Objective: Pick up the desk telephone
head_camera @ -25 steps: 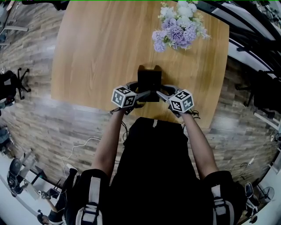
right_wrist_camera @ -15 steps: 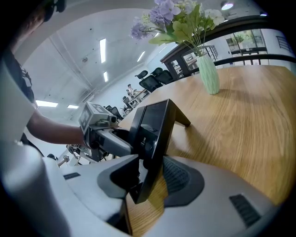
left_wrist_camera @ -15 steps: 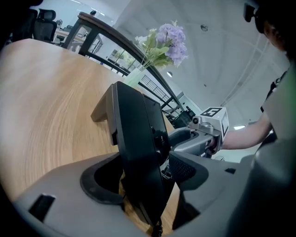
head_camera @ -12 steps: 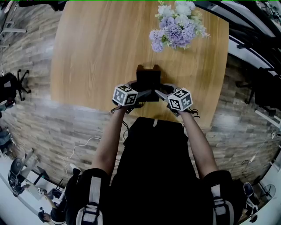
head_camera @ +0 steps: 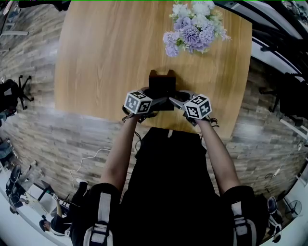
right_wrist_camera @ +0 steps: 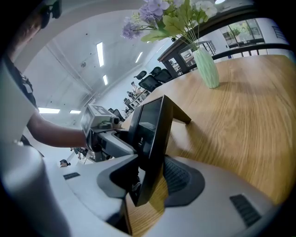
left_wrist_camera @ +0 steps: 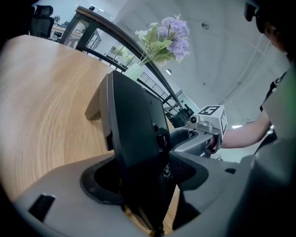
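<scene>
My left tool (head_camera: 155, 102) and right tool (head_camera: 173, 101) each clamp the desk telephone (head_camera: 161, 86), which sits squarely between them, one tool per flank.

Office: swivel chairs (right_wrist_camera: 150, 82), ceiling strip lights (right_wrist_camera: 100, 54).

Head view looks steeply down; claw views sit close.
Claw views face each other across the phone (left_wrist_camera: 134, 152), sharing flowers (right_wrist_camera: 157, 11).
</scene>
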`<state>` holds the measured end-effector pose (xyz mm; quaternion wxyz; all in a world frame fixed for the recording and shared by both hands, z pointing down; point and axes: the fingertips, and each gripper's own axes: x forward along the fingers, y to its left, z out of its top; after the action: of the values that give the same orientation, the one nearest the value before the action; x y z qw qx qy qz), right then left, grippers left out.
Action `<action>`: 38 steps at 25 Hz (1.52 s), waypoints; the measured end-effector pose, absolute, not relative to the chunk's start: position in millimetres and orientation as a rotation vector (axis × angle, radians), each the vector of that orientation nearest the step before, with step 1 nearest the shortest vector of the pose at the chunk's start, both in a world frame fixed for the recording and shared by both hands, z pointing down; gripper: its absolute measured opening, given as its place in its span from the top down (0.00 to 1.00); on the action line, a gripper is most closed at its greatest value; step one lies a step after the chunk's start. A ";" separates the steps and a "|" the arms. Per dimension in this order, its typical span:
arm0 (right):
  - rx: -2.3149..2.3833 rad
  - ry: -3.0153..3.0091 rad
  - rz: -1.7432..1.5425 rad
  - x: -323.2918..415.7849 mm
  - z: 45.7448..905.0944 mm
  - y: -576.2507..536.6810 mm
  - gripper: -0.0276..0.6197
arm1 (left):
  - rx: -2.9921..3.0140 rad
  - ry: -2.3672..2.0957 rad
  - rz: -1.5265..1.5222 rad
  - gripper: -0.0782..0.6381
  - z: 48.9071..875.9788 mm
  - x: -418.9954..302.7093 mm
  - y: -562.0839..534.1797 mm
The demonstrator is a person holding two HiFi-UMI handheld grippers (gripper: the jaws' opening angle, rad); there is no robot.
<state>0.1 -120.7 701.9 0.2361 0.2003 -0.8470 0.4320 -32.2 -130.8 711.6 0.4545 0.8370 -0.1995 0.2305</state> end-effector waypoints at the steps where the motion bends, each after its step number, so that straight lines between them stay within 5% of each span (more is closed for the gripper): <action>1: 0.547 -2.325 1.204 -0.2 702.5 -120.8 0.71 | 2.065 -0.487 0.568 0.48 711.7 -31.5 -131.1; 38: 0.551 -2.397 1.364 -26.4 678.5 -120.8 0.70 | 2.089 -0.501 0.510 0.48 683.5 -57.8 -127.7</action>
<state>-26.4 -120.8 678.5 0.1636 0.1933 -0.8408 0.4785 -57.8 -127.7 683.5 0.4499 0.8450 -0.2026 0.2062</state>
